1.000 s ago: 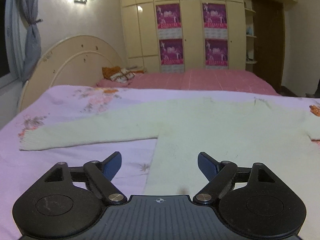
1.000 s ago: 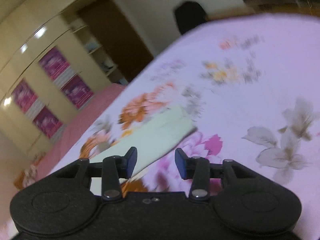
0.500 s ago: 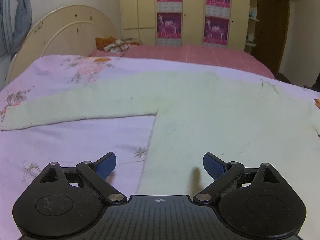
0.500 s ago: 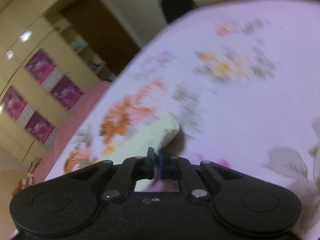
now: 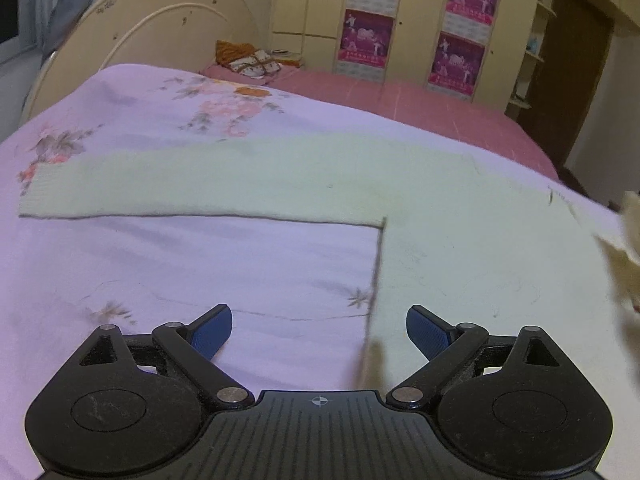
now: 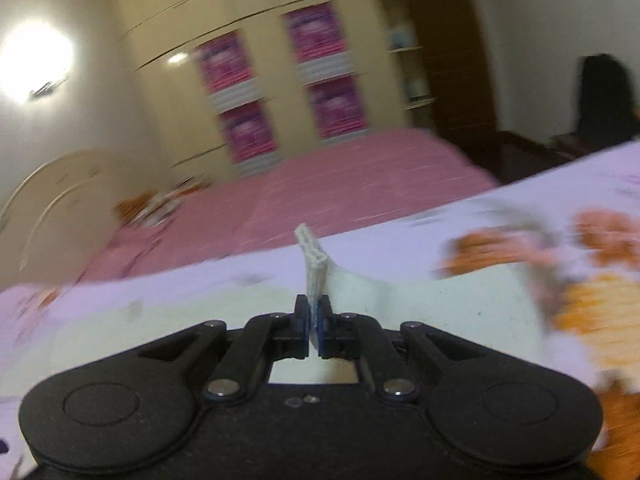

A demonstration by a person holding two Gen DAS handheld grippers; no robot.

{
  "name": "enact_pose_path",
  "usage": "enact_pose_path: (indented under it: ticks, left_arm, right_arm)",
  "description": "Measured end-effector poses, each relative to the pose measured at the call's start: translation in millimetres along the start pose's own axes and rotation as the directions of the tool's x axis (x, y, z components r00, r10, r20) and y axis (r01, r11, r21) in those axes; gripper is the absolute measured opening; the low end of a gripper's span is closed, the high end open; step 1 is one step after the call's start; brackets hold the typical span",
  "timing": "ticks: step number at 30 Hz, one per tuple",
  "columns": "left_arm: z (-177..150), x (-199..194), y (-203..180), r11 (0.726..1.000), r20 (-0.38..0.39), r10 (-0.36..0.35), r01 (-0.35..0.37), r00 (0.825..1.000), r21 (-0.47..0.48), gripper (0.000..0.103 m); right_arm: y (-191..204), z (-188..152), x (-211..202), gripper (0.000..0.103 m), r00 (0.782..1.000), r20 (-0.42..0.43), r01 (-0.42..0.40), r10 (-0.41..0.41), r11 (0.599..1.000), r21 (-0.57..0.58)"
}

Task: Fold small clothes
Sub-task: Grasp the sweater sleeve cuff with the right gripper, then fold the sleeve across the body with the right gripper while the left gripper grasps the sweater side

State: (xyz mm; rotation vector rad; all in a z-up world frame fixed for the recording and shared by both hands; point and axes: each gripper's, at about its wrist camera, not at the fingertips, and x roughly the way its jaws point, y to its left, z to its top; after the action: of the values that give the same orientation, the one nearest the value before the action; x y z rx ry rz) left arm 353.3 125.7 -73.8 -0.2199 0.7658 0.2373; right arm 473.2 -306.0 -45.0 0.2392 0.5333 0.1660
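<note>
A pale green knitted sweater (image 5: 460,216) lies flat on the lilac flowered bedsheet (image 5: 180,272), its left sleeve (image 5: 168,184) stretched out to the left. My left gripper (image 5: 319,330) is open and empty, low over the sweater's left side edge near the hem. My right gripper (image 6: 314,316) is shut on the cuff of the right sleeve (image 6: 316,264), which stands up between the pads, lifted off the sheet. The raised sleeve also shows blurred at the right edge of the left wrist view (image 5: 624,236).
A pink bed (image 5: 420,100) lies beyond the lilac sheet, with cushions (image 5: 252,60) near a cream headboard (image 5: 160,32). Wardrobe doors with magenta posters (image 5: 460,56) line the back wall. A dark doorway (image 5: 568,72) is at the right.
My right gripper closed on the right sleeve's cuff, lifted it and swung it towards the sweater's body. My left gripper moved lower and to the left, still open.
</note>
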Motion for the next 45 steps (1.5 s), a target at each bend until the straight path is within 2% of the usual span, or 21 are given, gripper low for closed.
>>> enact_pose_path:
  ticks: [4, 9, 14, 16, 17, 19, 22, 23, 25, 27, 28, 32, 33, 34, 35, 36, 38, 41, 45]
  left_arm:
    - [-3.1, -8.1, 21.0, 0.999, 0.018, 0.01, -0.009, 1.0, -0.048, 0.093]
    - [-4.3, -11.7, 41.1, 0.993, 0.023, 0.012, -0.009, 1.0, -0.117, 0.093]
    - [1.1, -7.9, 29.6, 0.995, 0.043, -0.027, 0.032, 0.999, -0.098, 0.093]
    - [5.9, -4.2, 19.6, 0.994, 0.048, -0.059, 0.063, 0.997, -0.092, 0.093]
    - [9.4, -0.8, 11.7, 0.993, 0.053, -0.08, 0.085, 0.995, -0.083, 0.093]
    - [18.4, 8.6, -7.3, 0.989, 0.054, -0.132, 0.135, 0.99, -0.061, 0.093]
    - [34.1, 34.2, -44.3, 0.967, 0.032, -0.248, 0.249, 0.968, -0.048, 0.062]
    - [39.9, 48.6, -58.9, 0.952, 0.015, -0.299, 0.3, 0.954, -0.061, 0.06]
    - [46.2, 70.5, -82.6, 0.934, -0.013, -0.35, 0.348, 0.936, -0.083, 0.06]
    - [54.2, 92.8, -105.2, 0.915, -0.041, -0.396, 0.39, 0.917, -0.104, 0.054]
    - [56.1, 100.1, -113.9, 0.912, -0.053, -0.402, 0.395, 0.914, -0.109, 0.049]
    - [65.4, 141.2, -137.3, 0.929, -0.125, -0.353, 0.332, 0.927, -0.166, 0.048]
    - [62.7, 145.1, -140.7, 0.93, -0.122, -0.345, 0.321, 0.931, -0.18, 0.047]
    - [64.9, 150.3, -143.4, 0.93, -0.11, -0.34, 0.317, 0.934, -0.187, 0.041]
    - [66.5, 152.5, -147.0, 0.936, -0.113, -0.327, 0.305, 0.938, -0.177, 0.011]
    - [66.5, 156.9, -150.5, 0.941, -0.125, -0.317, 0.296, 0.94, -0.162, 0.003]
    - [69.2, 158.1, -146.0, 0.932, -0.107, -0.337, 0.315, 0.935, -0.182, 0.003]
    - [77.4, 137.5, -127.5, 0.944, -0.01, -0.304, 0.3, 0.953, -0.138, 0.003]
    - [83.4, 128.0, -92.6, 0.955, 0.03, -0.252, 0.254, 0.967, -0.155, 0.003]
  right_arm:
    - [75.5, -20.4, 28.8, 0.004, 0.991, -0.077, -0.115, 0.108, 0.988, -0.099]
    - [143.7, -44.0, 53.2, 0.004, 0.971, -0.161, -0.206, 0.176, 0.958, -0.197]
    - [167.4, -62.0, 69.3, 0.007, 0.968, -0.181, -0.22, 0.176, 0.939, -0.263]
    - [170.6, -65.8, 77.4, 0.021, 0.959, -0.215, -0.244, 0.187, 0.928, -0.283]
    - [172.0, -65.0, 75.7, 0.021, 0.958, -0.213, -0.251, 0.193, 0.924, -0.29]
    - [160.2, -59.5, 52.9, 0.026, 0.96, -0.171, -0.262, 0.223, 0.928, -0.263]
    - [119.6, -53.6, 16.6, 0.028, 0.971, -0.106, -0.231, 0.216, 0.961, -0.152]
    - [104.4, -52.4, 7.0, 0.029, 0.973, -0.098, -0.219, 0.208, 0.969, -0.115]
    - [77.7, -50.9, -11.4, 0.028, 0.979, -0.09, -0.188, 0.183, 0.98, -0.059]
    - [57.5, -51.5, -26.8, 0.028, 0.983, -0.088, -0.163, 0.16, 0.986, -0.033]
    - [47.7, -51.6, -36.0, 0.028, 0.985, -0.083, -0.153, 0.15, 0.988, -0.025]
    - [18.2, -54.9, -53.7, 0.029, 0.99, -0.075, -0.121, 0.121, 0.993, 0.012]
    - [12.3, -55.7, -54.7, 0.029, 0.991, -0.074, -0.114, 0.115, 0.993, 0.023]
    - [8.3, -57.1, -56.0, 0.029, 0.991, -0.072, -0.108, 0.11, 0.994, 0.034]
    - [4.0, -58.6, -57.1, 0.029, 0.992, -0.069, -0.102, 0.106, 0.993, 0.05]
    - [-0.3, -60.3, -57.8, 0.029, 0.992, -0.069, -0.098, 0.103, 0.993, 0.069]
    - [-9.0, -63.0, -57.7, 0.029, 0.993, -0.071, -0.09, 0.098, 0.989, 0.116]
    - [-17.7, -63.4, -54.5, 0.029, 0.992, -0.077, -0.084, 0.097, 0.982, 0.166]
    - [-26.1, -64.1, -50.9, 0.033, 0.989, -0.084, -0.103, 0.122, 0.974, 0.203]
